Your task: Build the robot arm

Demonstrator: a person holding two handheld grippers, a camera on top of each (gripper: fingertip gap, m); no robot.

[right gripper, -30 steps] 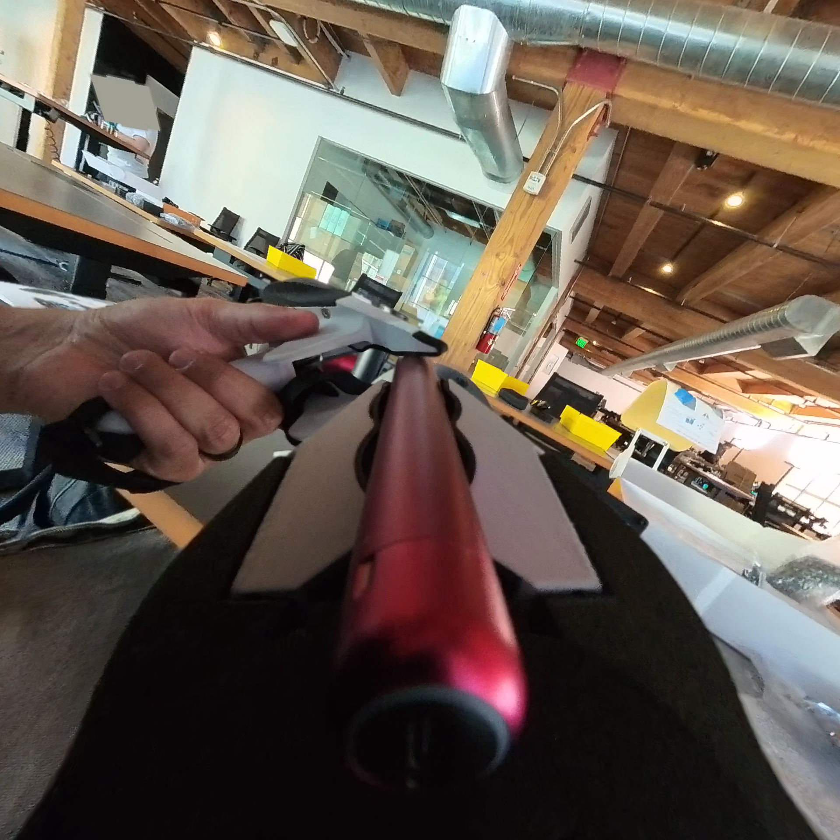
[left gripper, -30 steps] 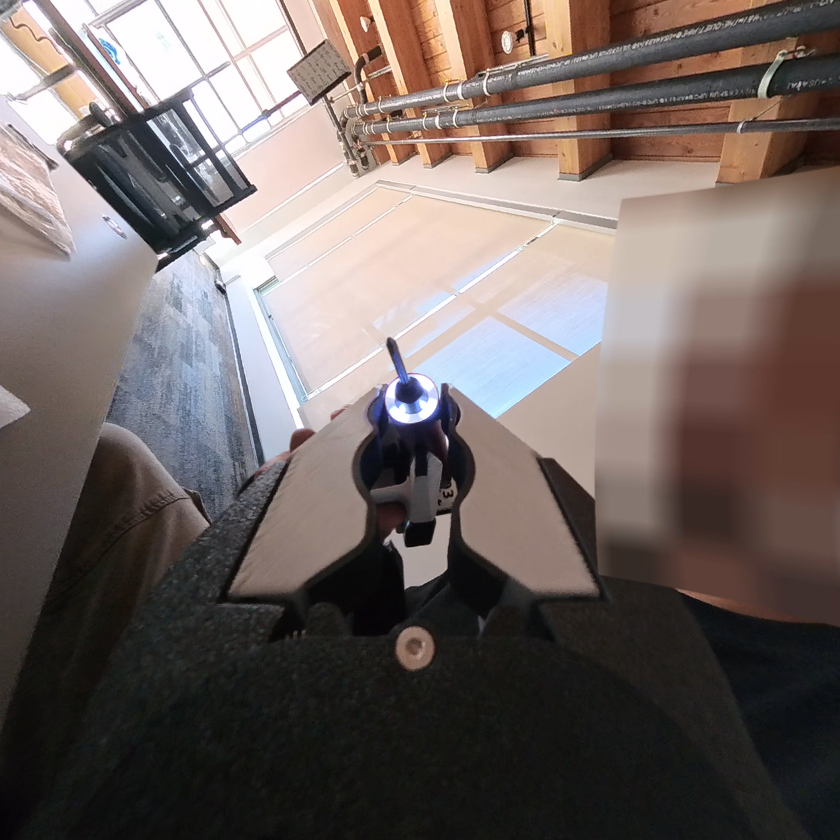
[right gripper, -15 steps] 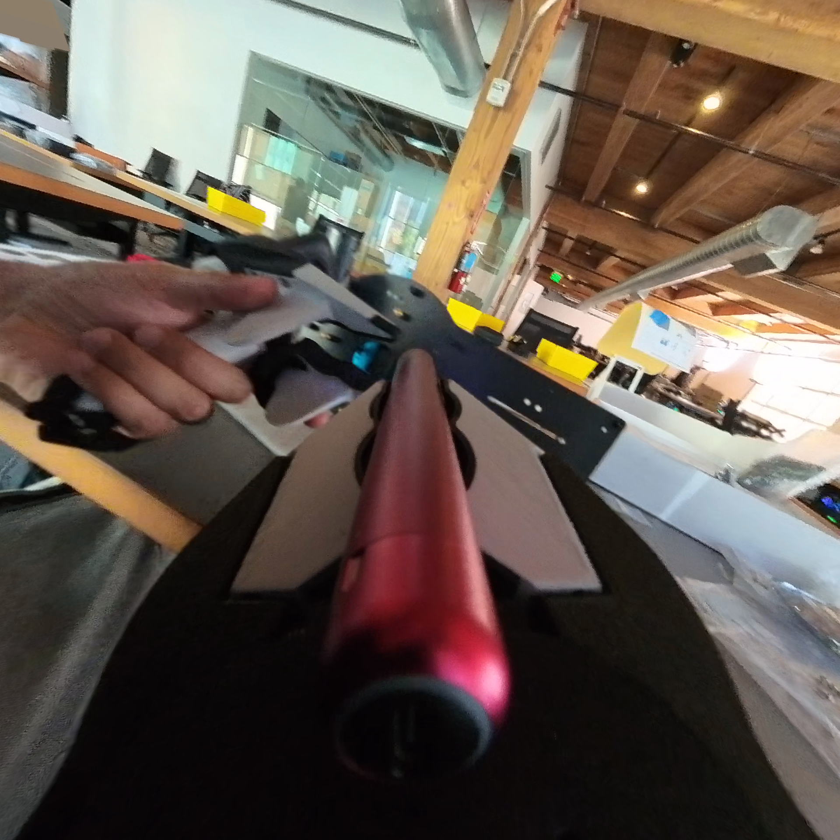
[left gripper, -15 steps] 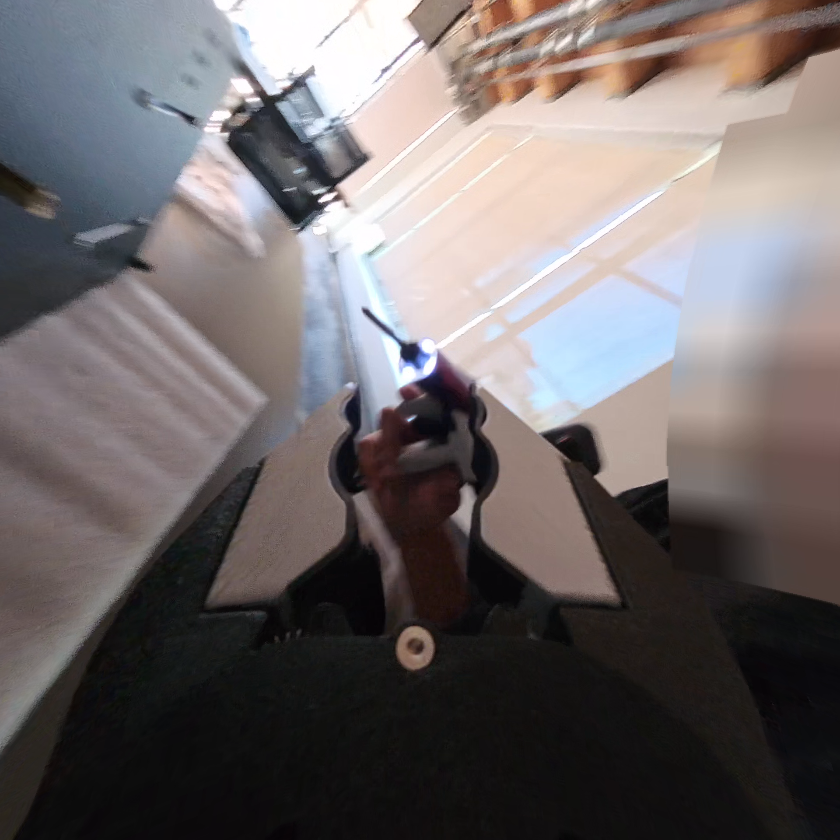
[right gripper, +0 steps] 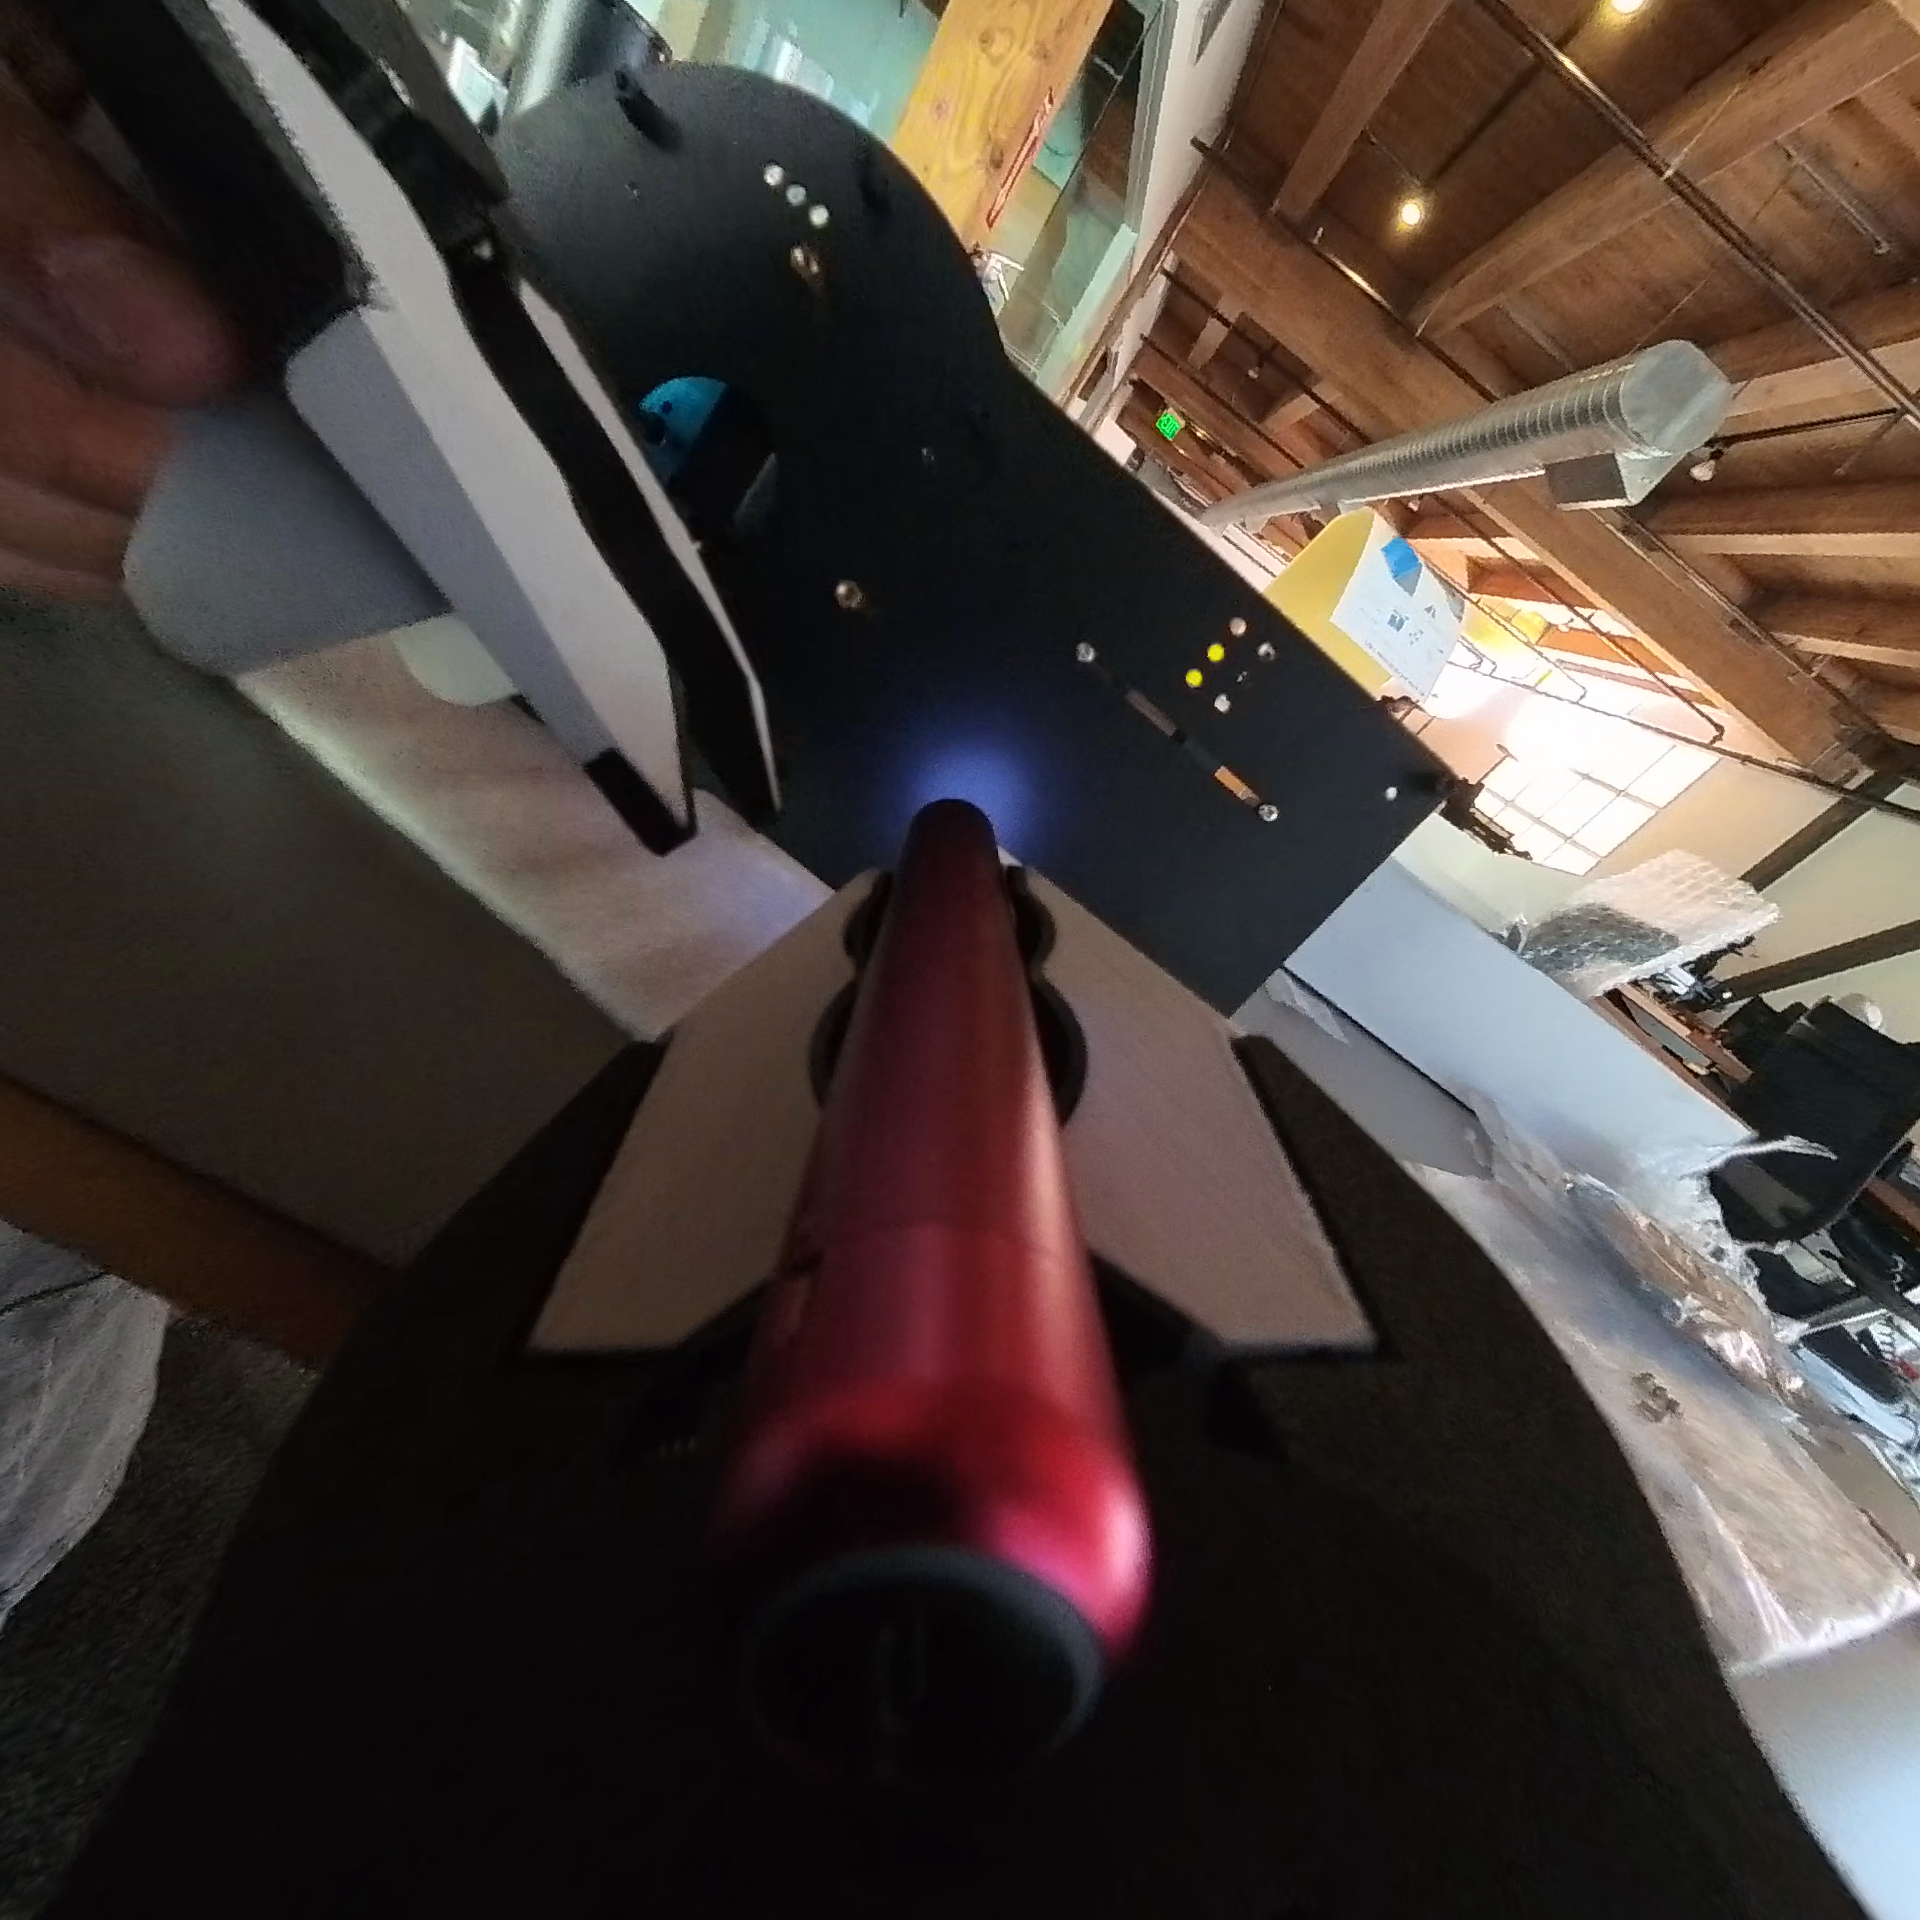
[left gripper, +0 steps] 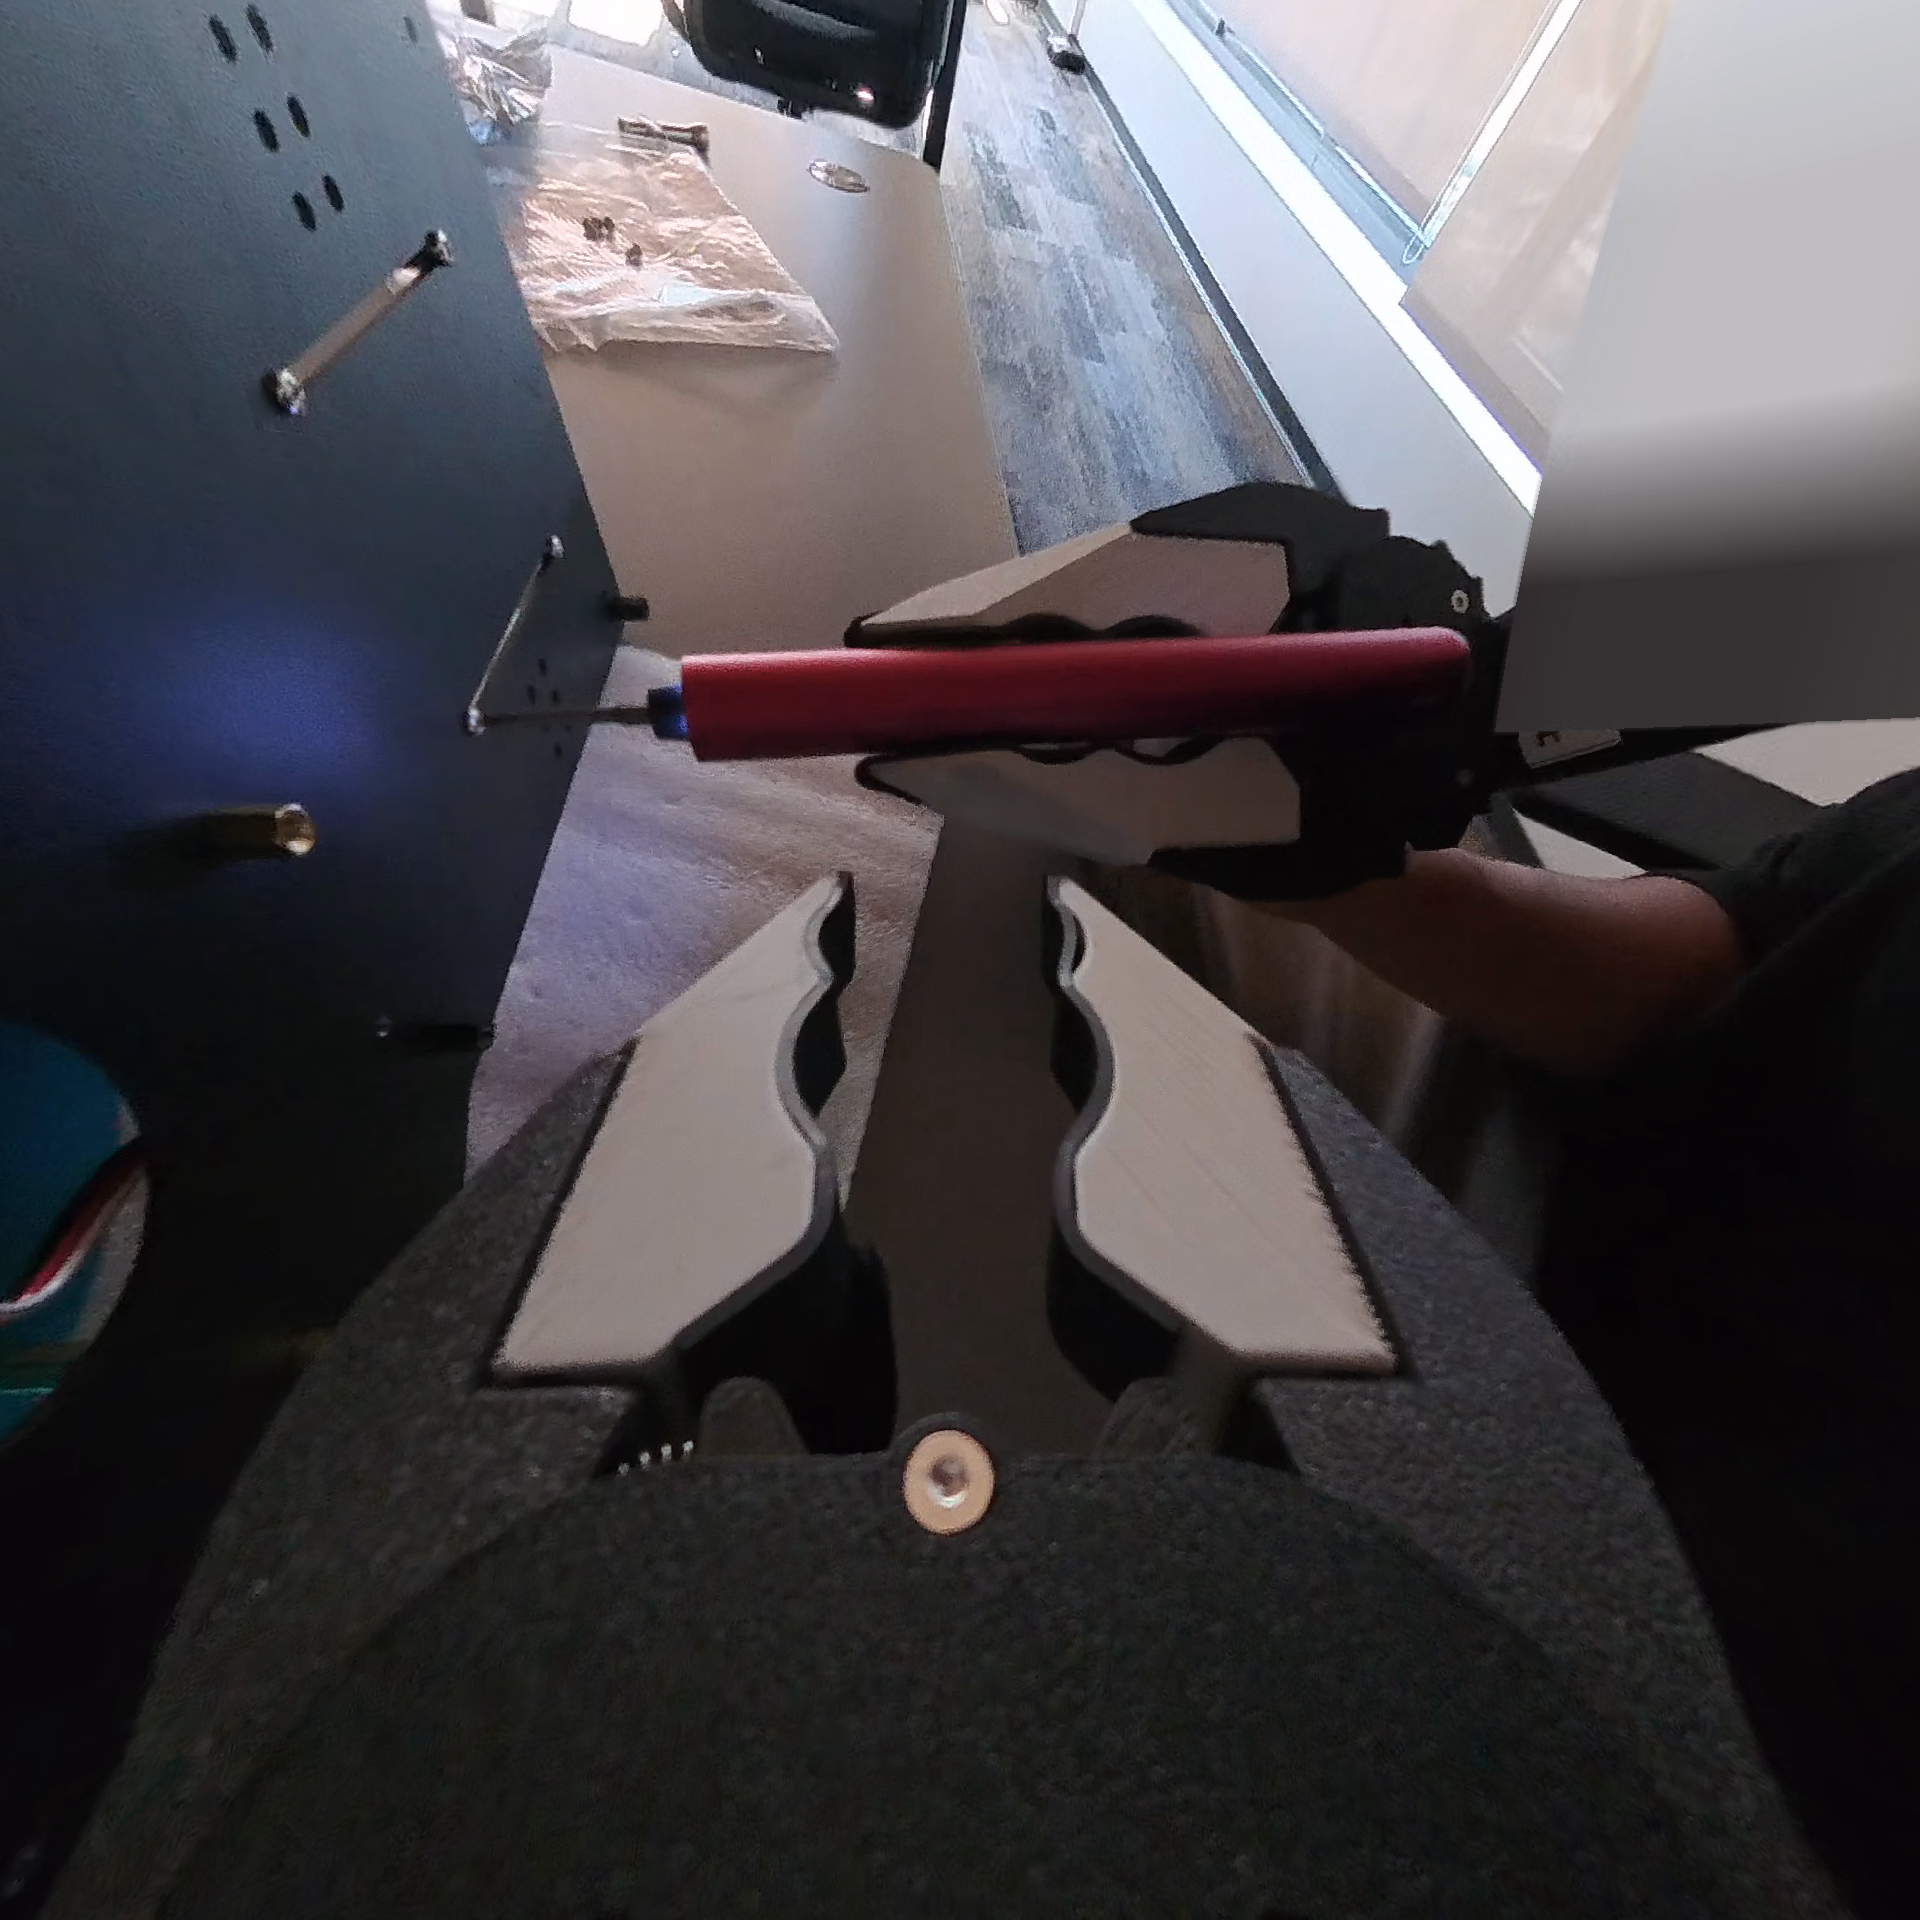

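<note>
My right gripper (right gripper: 951, 894) is shut on a red electric screwdriver (right gripper: 956, 1143) that lies along its fingers. It also shows in the left wrist view (left gripper: 1091, 717), holding the screwdriver (left gripper: 1039, 691) level. The bit points left at a silver standoff on the edge of an upright black panel (left gripper: 260, 520), and its lamp throws a bluish spot on the panel (right gripper: 987, 571). My left gripper (left gripper: 945, 914) is open and empty, just below the screwdriver. It shows in the right wrist view (right gripper: 499, 499) at upper left, beside the panel.
The panel carries holes, silver standoffs and a brass standoff (left gripper: 296, 831). Clear plastic bags with small parts (left gripper: 665, 260) lie on the white table behind it. Bubble wrap (right gripper: 1662, 925) lies to the right. A teal object (left gripper: 52, 1195) is at the left edge. A person's arm (left gripper: 1507, 956) is at right.
Both views swung down from the ceiling and room to the black panel. My left gripper's fingers stand wider apart and sit below the screwdriver. The right gripper brought the screwdriver up to the panel.
</note>
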